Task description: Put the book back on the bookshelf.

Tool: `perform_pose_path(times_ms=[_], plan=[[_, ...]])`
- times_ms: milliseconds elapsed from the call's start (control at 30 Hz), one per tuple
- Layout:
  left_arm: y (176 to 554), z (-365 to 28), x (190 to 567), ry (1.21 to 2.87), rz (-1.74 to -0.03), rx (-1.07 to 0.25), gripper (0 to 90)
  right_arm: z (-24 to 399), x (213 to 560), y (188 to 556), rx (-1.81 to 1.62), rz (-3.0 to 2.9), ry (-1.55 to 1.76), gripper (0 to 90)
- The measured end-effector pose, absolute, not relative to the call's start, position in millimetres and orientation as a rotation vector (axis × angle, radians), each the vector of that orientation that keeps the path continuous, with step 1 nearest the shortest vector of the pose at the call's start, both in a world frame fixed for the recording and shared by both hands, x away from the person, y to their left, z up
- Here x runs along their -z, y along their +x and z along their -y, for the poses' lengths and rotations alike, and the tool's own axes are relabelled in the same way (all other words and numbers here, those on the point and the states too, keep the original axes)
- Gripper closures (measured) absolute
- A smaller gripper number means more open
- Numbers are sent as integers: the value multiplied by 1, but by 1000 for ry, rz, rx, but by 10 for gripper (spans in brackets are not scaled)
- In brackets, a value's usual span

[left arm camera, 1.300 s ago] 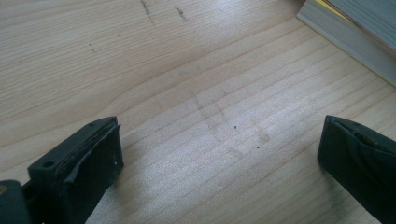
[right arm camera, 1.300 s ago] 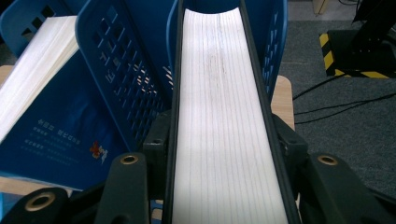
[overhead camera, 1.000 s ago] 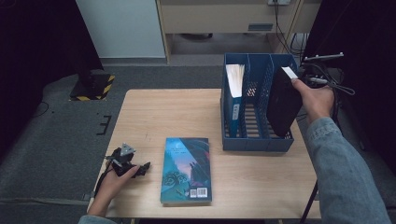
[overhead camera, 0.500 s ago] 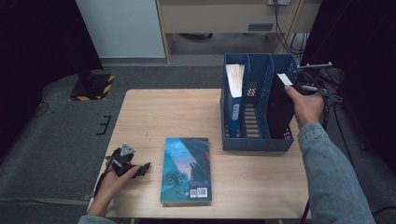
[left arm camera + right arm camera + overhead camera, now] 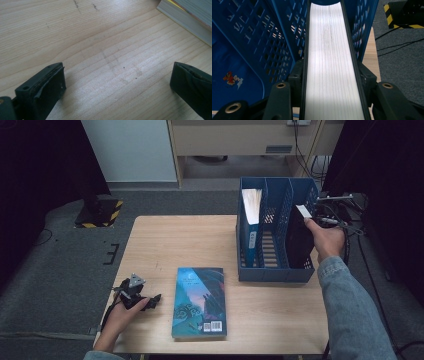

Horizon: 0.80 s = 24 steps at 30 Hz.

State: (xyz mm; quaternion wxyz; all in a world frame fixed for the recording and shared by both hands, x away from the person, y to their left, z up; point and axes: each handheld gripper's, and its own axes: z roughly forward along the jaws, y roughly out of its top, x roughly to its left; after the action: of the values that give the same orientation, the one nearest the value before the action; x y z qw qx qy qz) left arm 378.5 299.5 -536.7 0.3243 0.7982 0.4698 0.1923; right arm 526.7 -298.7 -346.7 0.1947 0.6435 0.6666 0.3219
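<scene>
One black book (image 5: 299,240) clamped in right claw (image 5: 329,75).

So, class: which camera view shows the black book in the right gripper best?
The right gripper view: the black book fills its middle, its white page edge clamped between the right gripper jaws inside the blue file rack. The high view shows it small and dark in the rack's right slot. The left gripper view shows bare table.

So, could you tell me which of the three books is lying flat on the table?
The teal-covered book beside the left gripper lies flat. The blue book stands in the file rack, and the black book, clamped by the right gripper, is upright there too.
</scene>
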Motion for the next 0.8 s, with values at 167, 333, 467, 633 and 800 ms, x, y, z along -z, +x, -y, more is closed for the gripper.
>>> perform_pose_path(times_ms=[167, 333, 467, 633, 800], plan=[[379, -299, 537, 2094, -1231, -504, 0, 299, 349, 524, -904, -1873, 1792, 520], [379, -298, 537, 2094, -1230, -505, 0, 299, 351, 521, -889, -1889, 1787, 519], [378, -298, 537, 2096, -1224, -502, 0, 301, 351, 518, -886, -1901, 1779, 518], [377, -299, 537, 2099, -1219, -500, 0, 297, 351, 513, -871, -1913, 1762, 517], [377, -299, 537, 2103, -1214, -499, 0, 290, 352, 511, -850, -1918, 1740, 515]])
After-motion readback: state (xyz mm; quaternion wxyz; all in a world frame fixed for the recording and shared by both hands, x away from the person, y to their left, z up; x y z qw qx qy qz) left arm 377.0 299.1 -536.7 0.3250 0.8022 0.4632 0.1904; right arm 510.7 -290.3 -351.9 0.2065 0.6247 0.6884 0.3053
